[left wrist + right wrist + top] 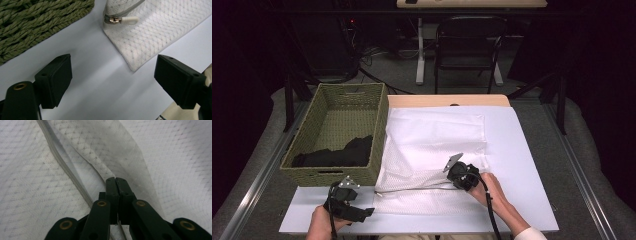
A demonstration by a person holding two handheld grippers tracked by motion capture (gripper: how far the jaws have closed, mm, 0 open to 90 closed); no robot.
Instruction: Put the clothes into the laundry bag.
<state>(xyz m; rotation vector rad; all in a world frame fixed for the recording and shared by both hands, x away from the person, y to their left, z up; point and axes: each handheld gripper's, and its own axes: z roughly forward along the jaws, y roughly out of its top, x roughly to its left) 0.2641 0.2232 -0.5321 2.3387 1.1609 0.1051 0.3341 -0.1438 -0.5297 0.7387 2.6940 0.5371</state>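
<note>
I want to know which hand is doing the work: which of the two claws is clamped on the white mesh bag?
The right claw: its jaws are pressed together on a fold of the mesh bag. The left claw stands wide open over the table beside the bag's corner.

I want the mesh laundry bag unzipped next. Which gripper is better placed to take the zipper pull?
Left. The left gripper is open, with the zipper pull just ahead of it. The right gripper is shut on the mesh laundry bag.

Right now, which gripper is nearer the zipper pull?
Left. The left gripper hovers open just short of the zipper pull; the right gripper pinches the mesh bag farther along.
</note>
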